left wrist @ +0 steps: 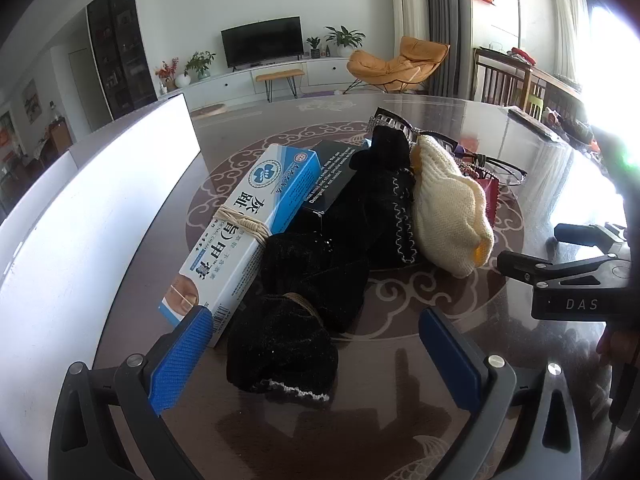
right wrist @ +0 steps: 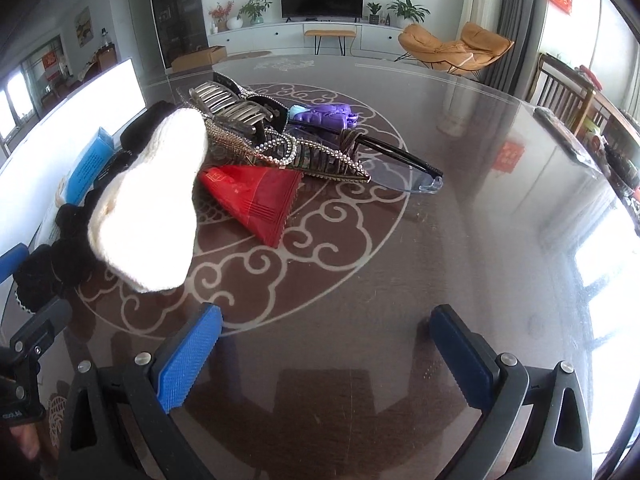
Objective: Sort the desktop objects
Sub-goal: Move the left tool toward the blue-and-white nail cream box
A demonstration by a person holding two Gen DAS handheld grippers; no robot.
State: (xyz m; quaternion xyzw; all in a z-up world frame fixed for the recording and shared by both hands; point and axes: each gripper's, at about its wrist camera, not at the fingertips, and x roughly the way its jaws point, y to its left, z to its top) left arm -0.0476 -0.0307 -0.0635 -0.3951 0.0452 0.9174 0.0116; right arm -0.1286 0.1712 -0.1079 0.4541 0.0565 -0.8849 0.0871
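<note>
a messy pile is seen in the middle of the glossy desk (right wrist: 460,240), right on the round swirl pattern. both grippers are held wide with nothing between the blue pads: the left gripper (left wrist: 316,360) is hung just over the near end of a black velvet scrunchie bundle (left wrist: 320,276), and the right gripper (right wrist: 326,354) is parked above bare desk, a bit apart from the pile.

on the left side of the pile a blue and white ointment box (left wrist: 244,232) is laid flat, wrapped with a rubber band, with a dark box (left wrist: 332,176) tucked behind it. a cream knitted piece (right wrist: 152,200) is leaned against the black fabric. past that, a red packet (right wrist: 256,196), a metal hair claw (right wrist: 228,106), rhinestone hair clips (right wrist: 280,152), a purple item (right wrist: 328,114) and black-framed glasses (right wrist: 400,160) are all tangled together. a white board (left wrist: 80,208) is stood along the left edge of the desk.
</note>
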